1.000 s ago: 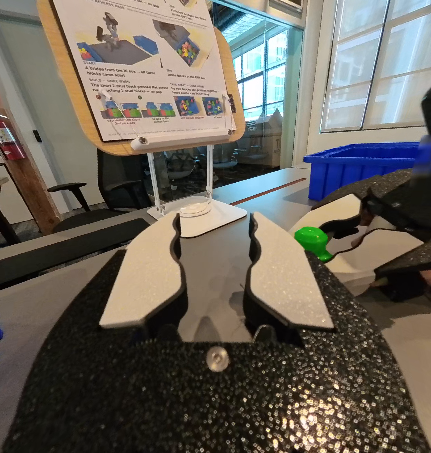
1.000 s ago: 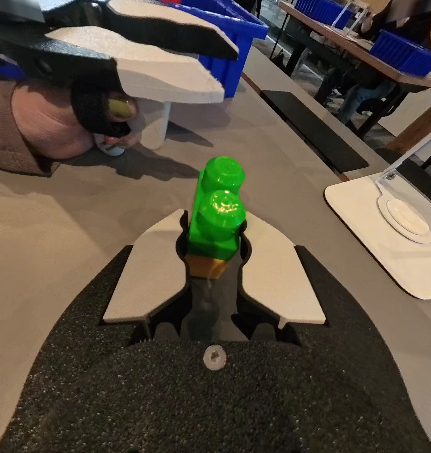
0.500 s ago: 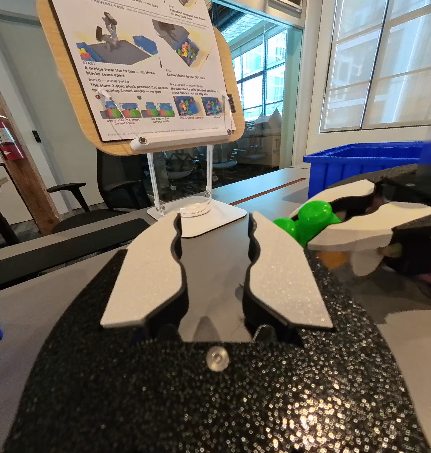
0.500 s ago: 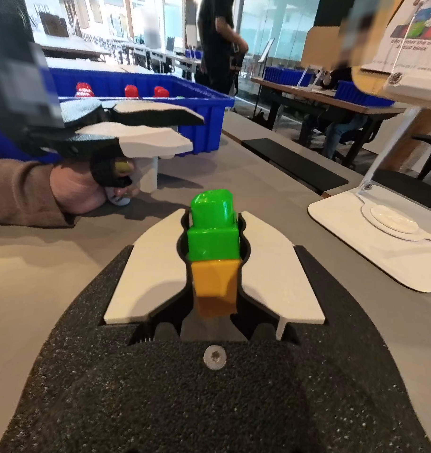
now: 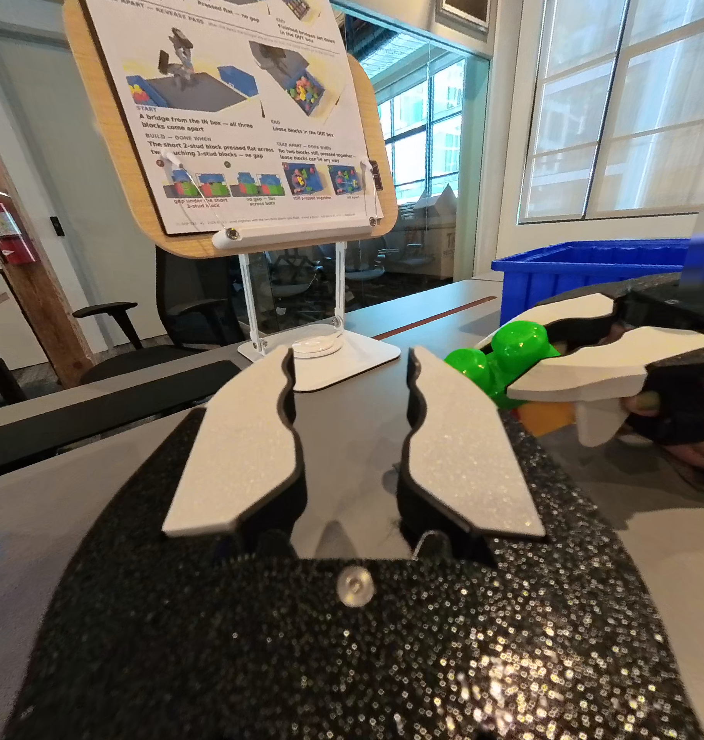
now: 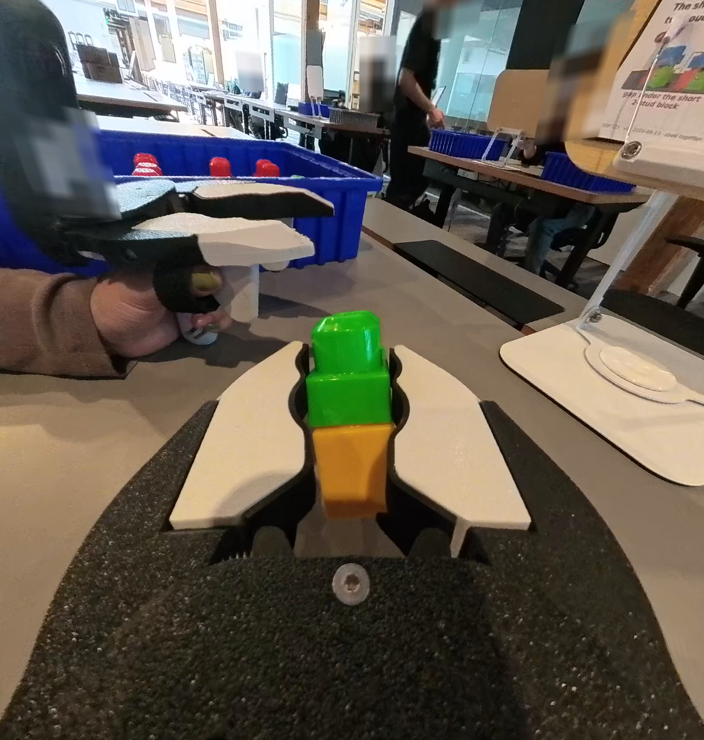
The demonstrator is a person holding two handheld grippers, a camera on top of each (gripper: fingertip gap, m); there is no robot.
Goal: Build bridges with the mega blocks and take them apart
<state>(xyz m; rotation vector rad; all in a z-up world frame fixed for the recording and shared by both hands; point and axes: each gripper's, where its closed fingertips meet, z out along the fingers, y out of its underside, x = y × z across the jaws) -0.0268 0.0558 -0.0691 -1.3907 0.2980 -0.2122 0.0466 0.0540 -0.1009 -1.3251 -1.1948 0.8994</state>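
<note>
Right gripper [image 6: 350, 384] clamped on stacked blocks; left gripper [image 5: 350, 372] spread and empty.
Green block [image 6: 348, 384] tops orange block [image 6: 352, 468], held above grey table [image 6: 62, 440]; blue bin [image 6: 222, 168] with red blocks [image 6: 218, 166] sits beyond.

Left gripper [image 5: 350, 368] spread wide; right gripper [image 6: 348, 360] clamped, both level

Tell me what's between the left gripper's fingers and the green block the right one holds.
Nothing. In the left wrist view the left gripper stands open and empty, and only bare table lies before the green block in the right gripper.
</note>
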